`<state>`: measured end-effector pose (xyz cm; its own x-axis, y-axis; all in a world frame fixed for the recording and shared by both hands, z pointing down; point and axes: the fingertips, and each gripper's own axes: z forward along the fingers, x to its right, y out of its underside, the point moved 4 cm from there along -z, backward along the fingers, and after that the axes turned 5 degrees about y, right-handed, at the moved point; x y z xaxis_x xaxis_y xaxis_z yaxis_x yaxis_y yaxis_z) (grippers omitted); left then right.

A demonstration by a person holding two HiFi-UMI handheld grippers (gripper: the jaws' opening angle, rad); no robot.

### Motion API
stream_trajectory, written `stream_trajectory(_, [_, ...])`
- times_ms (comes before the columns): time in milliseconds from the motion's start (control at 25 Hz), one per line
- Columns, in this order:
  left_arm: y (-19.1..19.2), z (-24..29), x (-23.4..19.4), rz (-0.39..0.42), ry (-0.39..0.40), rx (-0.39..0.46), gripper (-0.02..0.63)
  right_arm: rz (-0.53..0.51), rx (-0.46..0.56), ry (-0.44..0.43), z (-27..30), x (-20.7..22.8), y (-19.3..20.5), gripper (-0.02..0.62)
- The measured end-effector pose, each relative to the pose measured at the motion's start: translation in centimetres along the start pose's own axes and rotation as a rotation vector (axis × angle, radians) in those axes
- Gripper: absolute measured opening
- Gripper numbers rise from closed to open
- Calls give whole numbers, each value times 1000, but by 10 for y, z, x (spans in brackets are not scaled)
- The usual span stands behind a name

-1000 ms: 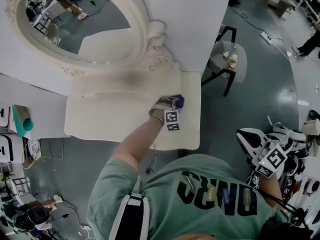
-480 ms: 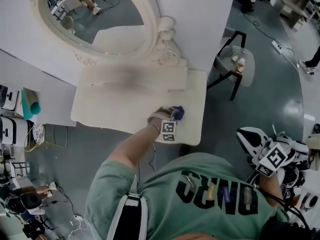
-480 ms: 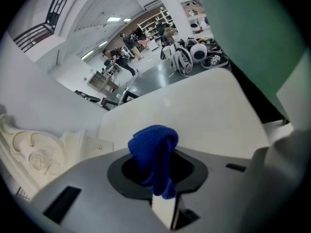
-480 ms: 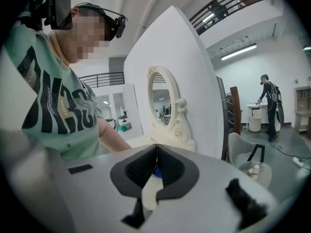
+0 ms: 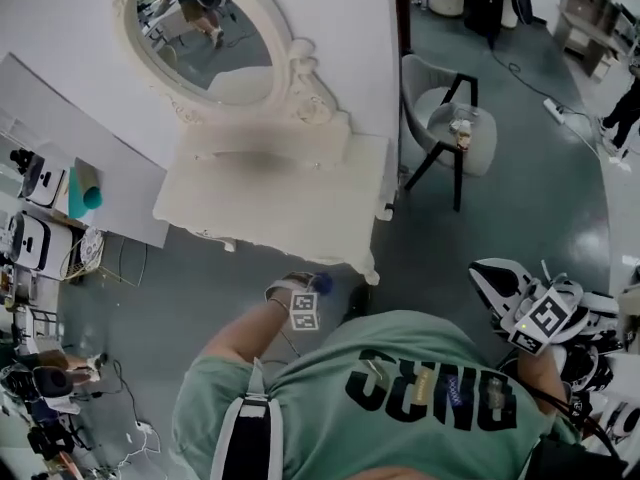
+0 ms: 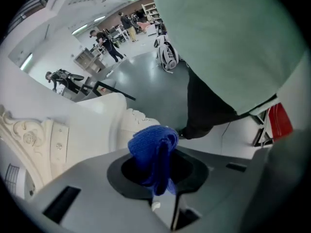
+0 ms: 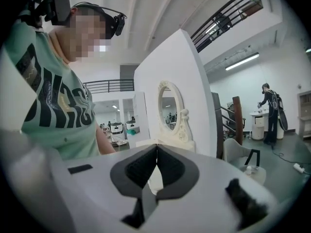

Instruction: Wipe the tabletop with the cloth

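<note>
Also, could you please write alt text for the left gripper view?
A bunched blue cloth is clamped in the left gripper, seen close up. Behind it are a cream dressing table at left, a grey floor with distant people, and the person's green shirt at upper right.

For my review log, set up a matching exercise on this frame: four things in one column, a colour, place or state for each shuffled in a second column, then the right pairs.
Things:
1. cloth
2. right tongs
3. dressing table
4. chair

Descriptions:
A. shut, with nothing between them
B. has a small item on its seat
C. blue, pinched in the left tongs
D. cream, standing under the oval mirror

Pairs: 1-C, 2-A, 3-D, 4-B
</note>
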<state>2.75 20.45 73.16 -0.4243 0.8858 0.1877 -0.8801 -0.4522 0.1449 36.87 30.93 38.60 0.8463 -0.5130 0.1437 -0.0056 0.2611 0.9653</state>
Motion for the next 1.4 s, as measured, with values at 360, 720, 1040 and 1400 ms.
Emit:
stream_trajectory(360, [-57,-56,-193,-249,-313,96,92,31,36,49,-30,10,-4,12])
stream_trajectory(720, [-82,-41,-409,-384,-340,122,94,39,-4,152,65,72,-32,12])
stream_trajectory(1040, [-101,18,-463,-476,-238,7,95,104,-28,82,108,146,-11,12])
stream_trajectory(1400, [-86,74,-516,-744,-287,-217,95,175,-60,-150,121,287,13,12])
